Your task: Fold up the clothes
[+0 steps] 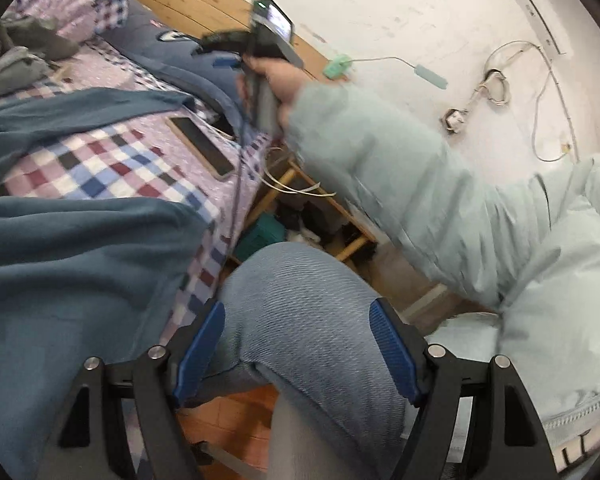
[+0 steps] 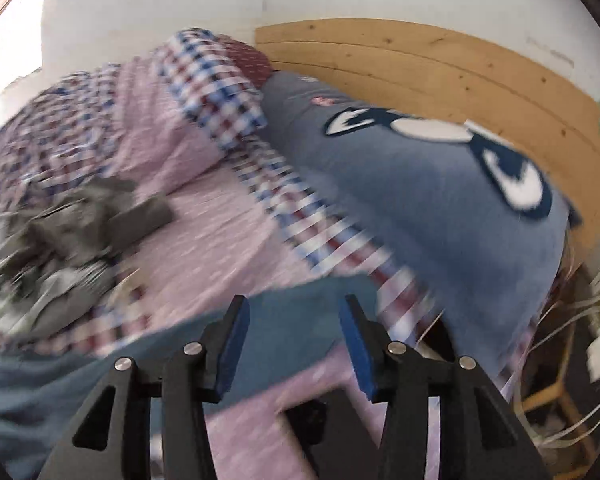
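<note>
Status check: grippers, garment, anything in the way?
Left gripper open, empty. Right gripper open, over teal garment. Phone on the bed beside it.

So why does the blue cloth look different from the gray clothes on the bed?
The blue cloth is teal and spreads wide over the near side of the bed, partly draped off its edge; the gray clothes are dull gray and bunched in a small crumpled pile farther back. Both lie on the checked bedsheet, unfolded, and neither is in a claw.

Open pink bed (image 2: 236, 240) ahead; blocked left by grey clothes (image 2: 84, 216), right by blue pillow (image 2: 440, 208), phone (image 1: 202, 146) near edge.
</note>
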Motion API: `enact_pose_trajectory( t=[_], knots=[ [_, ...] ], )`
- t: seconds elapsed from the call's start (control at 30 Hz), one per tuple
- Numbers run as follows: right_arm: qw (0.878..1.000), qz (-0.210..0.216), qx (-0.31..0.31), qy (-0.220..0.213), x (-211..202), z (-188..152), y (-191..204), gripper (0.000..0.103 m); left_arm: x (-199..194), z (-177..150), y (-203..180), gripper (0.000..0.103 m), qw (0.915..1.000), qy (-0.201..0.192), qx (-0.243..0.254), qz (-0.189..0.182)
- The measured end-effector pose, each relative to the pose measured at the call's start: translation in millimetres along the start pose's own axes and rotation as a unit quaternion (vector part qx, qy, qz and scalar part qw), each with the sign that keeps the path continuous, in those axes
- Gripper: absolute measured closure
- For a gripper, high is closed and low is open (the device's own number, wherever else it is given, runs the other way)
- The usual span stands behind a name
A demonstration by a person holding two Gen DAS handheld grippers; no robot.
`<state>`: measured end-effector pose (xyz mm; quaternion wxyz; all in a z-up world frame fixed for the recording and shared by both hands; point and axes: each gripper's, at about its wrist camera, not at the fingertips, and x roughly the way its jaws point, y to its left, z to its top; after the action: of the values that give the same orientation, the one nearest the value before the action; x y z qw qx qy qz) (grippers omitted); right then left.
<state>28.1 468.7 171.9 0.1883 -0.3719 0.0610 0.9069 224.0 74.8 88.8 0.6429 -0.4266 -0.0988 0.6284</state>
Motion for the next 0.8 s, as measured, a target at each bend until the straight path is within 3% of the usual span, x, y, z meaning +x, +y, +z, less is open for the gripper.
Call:
enact_pose_trajectory(
  t=[0.13, 0.23, 0.3, 0.37, 0.43, 0.5, 0.6, 0.8],
  knots=[
    [0.997, 0.08, -0.01, -0.001, -37, -59, 30, 0.052, -25, -14, -1, 0.025, 0.9977, -0.044, -0.019, 0.048],
    [0.988, 0.155, -0.004, -0.013, -74, -100, 55, 0.052, -56, -30, 0, 0.025, 0.988, -0.1, -0.047, 0.108],
    [0.979, 0.201, 0.01, -0.025, -101, -126, 70, 0.051, -86, -45, 2, 0.025, 0.9702, -0.157, -0.078, 0.167],
    [0.968, 0.248, 0.01, -0.042, -127, -149, 85, 0.049, -118, -62, 3, 0.025, 0.9406, -0.211, -0.11, 0.243],
    [0.96, 0.273, -0.011, -0.061, -150, -169, 99, 0.048, -137, -76, 6, 0.025, 0.9115, -0.231, -0.137, 0.312],
    [0.953, 0.291, -0.045, -0.071, -166, -184, 113, 0.048, -154, -91, 10, 0.025, 0.8771, -0.244, -0.171, 0.377],
    [0.944, 0.315, -0.072, -0.064, -177, -203, 124, 0.048, -163, -106, 20, 0.025, 0.8533, -0.236, -0.209, 0.415],
    [0.924, 0.367, -0.104, -0.027, -180, -228, 139, 0.048, -149, -122, 48, 0.025, 0.8391, -0.157, -0.247, 0.459]
  ],
)
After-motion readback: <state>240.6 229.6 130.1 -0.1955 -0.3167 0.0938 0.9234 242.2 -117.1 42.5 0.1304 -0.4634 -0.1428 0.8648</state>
